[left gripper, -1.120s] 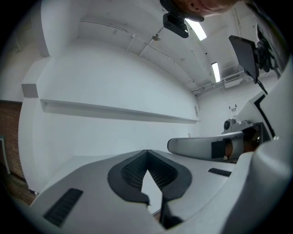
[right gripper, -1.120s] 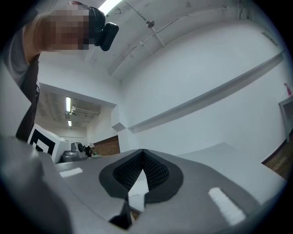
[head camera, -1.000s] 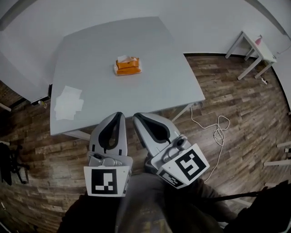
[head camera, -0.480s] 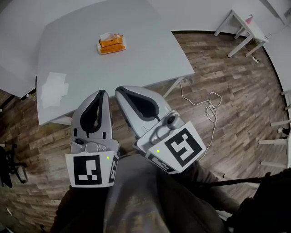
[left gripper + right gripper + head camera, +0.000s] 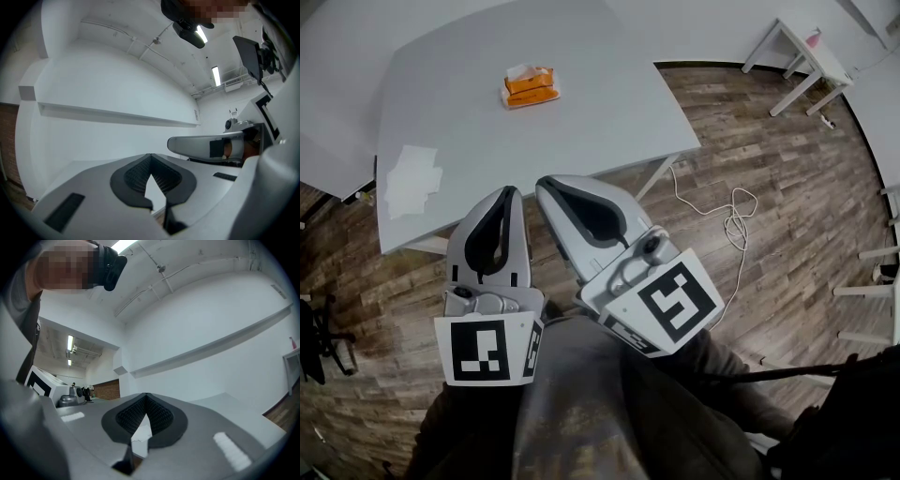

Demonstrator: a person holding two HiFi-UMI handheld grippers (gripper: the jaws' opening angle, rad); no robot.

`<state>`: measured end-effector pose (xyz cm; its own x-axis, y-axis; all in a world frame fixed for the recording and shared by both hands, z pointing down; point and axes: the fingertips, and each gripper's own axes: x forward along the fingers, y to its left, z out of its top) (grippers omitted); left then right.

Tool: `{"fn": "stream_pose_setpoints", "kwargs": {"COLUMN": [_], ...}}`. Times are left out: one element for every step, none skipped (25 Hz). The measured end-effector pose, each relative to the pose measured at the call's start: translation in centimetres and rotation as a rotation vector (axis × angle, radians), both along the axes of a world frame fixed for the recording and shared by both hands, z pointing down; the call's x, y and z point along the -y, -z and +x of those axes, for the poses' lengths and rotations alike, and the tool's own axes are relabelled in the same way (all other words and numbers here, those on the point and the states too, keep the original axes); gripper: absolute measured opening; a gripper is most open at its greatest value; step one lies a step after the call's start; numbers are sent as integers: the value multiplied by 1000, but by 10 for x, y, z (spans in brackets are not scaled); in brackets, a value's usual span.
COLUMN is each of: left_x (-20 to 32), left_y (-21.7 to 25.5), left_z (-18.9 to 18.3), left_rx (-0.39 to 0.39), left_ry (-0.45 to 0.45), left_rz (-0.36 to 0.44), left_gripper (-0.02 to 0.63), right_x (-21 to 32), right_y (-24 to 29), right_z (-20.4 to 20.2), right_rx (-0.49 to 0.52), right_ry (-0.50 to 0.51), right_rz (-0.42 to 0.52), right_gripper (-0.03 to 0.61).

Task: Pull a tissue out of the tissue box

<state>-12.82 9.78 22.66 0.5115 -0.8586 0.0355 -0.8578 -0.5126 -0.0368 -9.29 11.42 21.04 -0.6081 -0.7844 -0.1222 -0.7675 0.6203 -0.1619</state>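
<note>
An orange tissue box point(image 5: 530, 86) with a white tissue poking out of its top lies on the far part of the grey table point(image 5: 609, 122). My left gripper point(image 5: 511, 191) and right gripper point(image 5: 543, 183) are held side by side close to my body, over the floor just short of the table's near edge. Both point level at the table and are far from the box. In the left gripper view the left gripper point(image 5: 150, 157) has its pads meeting at the tip, holding nothing. The right gripper point(image 5: 146, 397) looks the same in its own view. Neither gripper view shows the box.
A small pile of loose white tissues point(image 5: 412, 178) lies at the table's left edge. A white side table point(image 5: 811, 56) stands at the upper right, and a white cable point(image 5: 727, 211) trails on the wooden floor. My trousers point(image 5: 581, 403) fill the bottom.
The head view has swung, so the table and box now sit further up and left, and both grippers look larger. Over the last half second almost nothing moved. Both grippers stayed shut.
</note>
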Motion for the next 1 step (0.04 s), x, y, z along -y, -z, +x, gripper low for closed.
{"fn": "stream_pose_setpoints", "kwargs": {"left_x": [-1], "left_y": [0], "left_z": [0], "left_rx": [0], "left_ry": [0], "left_rz": [0], "left_gripper": [0], "right_x": [-1], "right_y": [0], "right_z": [0], "right_rx": [0], "right_ry": [0], "right_rz": [-1], "right_gripper": [2]}}
